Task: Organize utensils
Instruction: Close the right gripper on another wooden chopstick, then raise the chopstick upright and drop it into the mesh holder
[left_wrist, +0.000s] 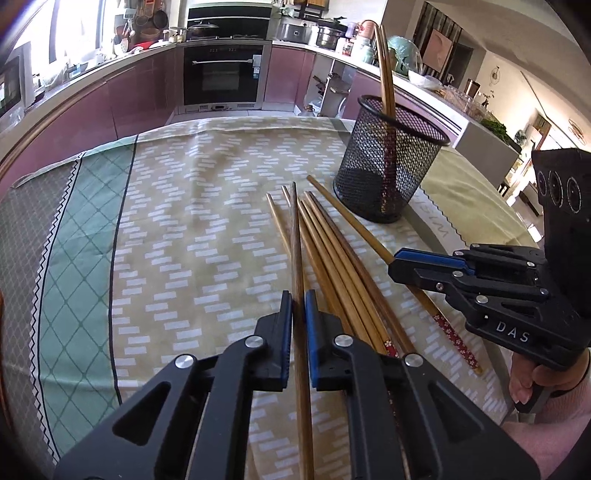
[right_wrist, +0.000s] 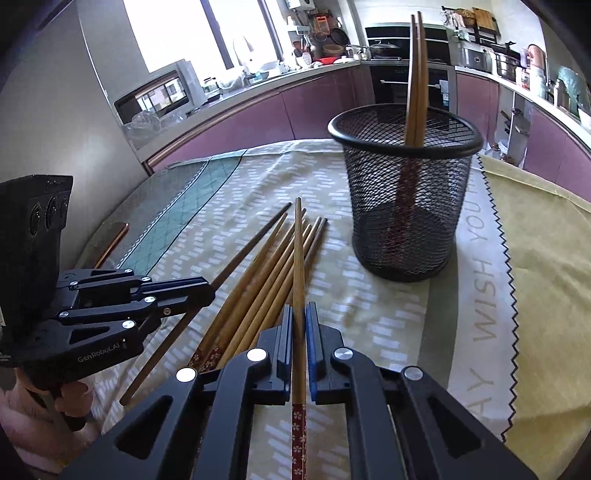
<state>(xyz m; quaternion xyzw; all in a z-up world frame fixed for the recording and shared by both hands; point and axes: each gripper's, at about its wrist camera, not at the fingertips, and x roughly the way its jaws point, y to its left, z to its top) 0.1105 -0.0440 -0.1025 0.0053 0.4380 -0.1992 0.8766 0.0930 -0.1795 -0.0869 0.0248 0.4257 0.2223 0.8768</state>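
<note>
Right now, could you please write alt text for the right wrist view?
The right tool is shut on a light chopstick above the chopstick pile on the tablecloth. A black mesh holder stands beyond, and the left tool grips a darker chopstick.

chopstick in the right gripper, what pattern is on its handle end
Dark red with small pale flowers, clearest in the right wrist view.

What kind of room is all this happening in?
Almost certainly a home kitchen. A built-in oven sits in purple cabinets, pots crowd the countertop, and chopsticks lie on a cloth-covered table.
</note>
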